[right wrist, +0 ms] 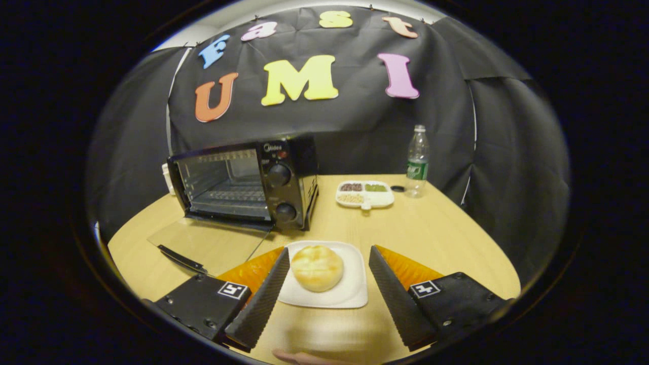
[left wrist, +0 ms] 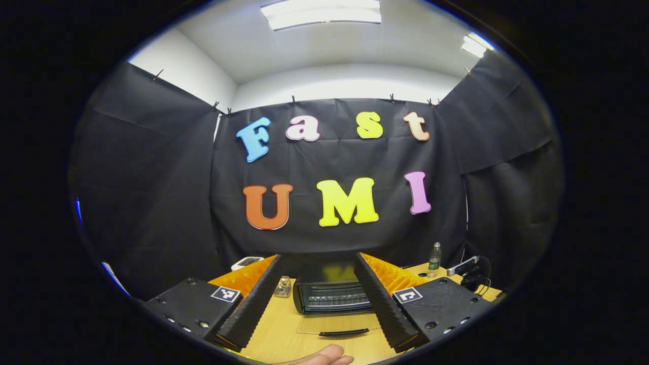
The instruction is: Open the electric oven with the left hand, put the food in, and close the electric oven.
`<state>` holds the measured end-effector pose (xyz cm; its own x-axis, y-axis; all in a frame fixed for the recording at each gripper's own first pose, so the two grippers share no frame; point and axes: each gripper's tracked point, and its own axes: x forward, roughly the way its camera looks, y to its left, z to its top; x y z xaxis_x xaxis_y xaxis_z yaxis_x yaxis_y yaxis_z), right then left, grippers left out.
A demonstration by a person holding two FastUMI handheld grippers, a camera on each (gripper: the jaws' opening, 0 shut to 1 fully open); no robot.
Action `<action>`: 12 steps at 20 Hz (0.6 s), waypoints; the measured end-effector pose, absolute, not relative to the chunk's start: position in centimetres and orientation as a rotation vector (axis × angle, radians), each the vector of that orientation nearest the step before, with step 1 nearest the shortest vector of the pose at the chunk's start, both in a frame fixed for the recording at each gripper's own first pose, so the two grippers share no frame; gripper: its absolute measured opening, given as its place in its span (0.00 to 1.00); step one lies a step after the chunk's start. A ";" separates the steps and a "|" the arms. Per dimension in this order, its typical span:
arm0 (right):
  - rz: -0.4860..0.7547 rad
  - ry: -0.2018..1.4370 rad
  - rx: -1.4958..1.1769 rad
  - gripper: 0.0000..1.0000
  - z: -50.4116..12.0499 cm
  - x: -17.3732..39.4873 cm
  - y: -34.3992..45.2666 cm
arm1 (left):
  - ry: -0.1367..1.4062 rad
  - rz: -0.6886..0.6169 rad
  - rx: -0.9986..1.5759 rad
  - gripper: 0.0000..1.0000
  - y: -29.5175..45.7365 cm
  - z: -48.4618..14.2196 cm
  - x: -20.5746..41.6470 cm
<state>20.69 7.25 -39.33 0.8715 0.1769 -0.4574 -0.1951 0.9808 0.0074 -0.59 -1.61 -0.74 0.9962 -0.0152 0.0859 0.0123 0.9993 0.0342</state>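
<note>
The black electric oven (right wrist: 243, 182) stands at the table's left with its glass door (right wrist: 208, 243) folded down flat and its wire rack bare. A round bread bun (right wrist: 317, 267) lies on a square white plate (right wrist: 350, 294) on the table, between the fingers of my open right gripper (right wrist: 324, 299), which touch neither. In the left gripper view the oven (left wrist: 332, 296) sits straight ahead, its lowered door and handle (left wrist: 344, 332) just beyond my open left gripper (left wrist: 317, 324), which holds nothing.
A divided white dish of snacks (right wrist: 365, 193) and a clear water bottle (right wrist: 417, 162) stand behind the plate near the back wall. A small glass jar (left wrist: 283, 287) sits left of the oven. A fingertip (left wrist: 324, 357) shows at the bottom edge.
</note>
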 end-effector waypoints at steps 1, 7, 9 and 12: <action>0.199 0.508 -0.033 0.95 -40.3 21.0 7.6 | -0.082 -0.006 0.035 0.94 -1.2 -0.9 -0.4; 0.204 0.607 -0.042 1.00 -43.4 22.6 8.9 | -0.039 0.033 0.002 0.93 0.8 -2.9 0.3; 0.195 0.610 -0.057 1.00 -43.8 23.2 8.9 | -0.032 0.035 -0.005 0.93 1.2 -3.4 0.5; 0.177 0.624 -0.062 0.96 -44.6 23.9 8.7 | -0.017 0.037 -0.006 0.93 1.4 -3.8 0.7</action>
<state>23.89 8.71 -44.59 0.7967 0.1464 -0.5864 -0.1836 0.9830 -0.0041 0.74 1.44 -3.78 0.9992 0.0370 0.0166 -0.0369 0.9993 -0.0066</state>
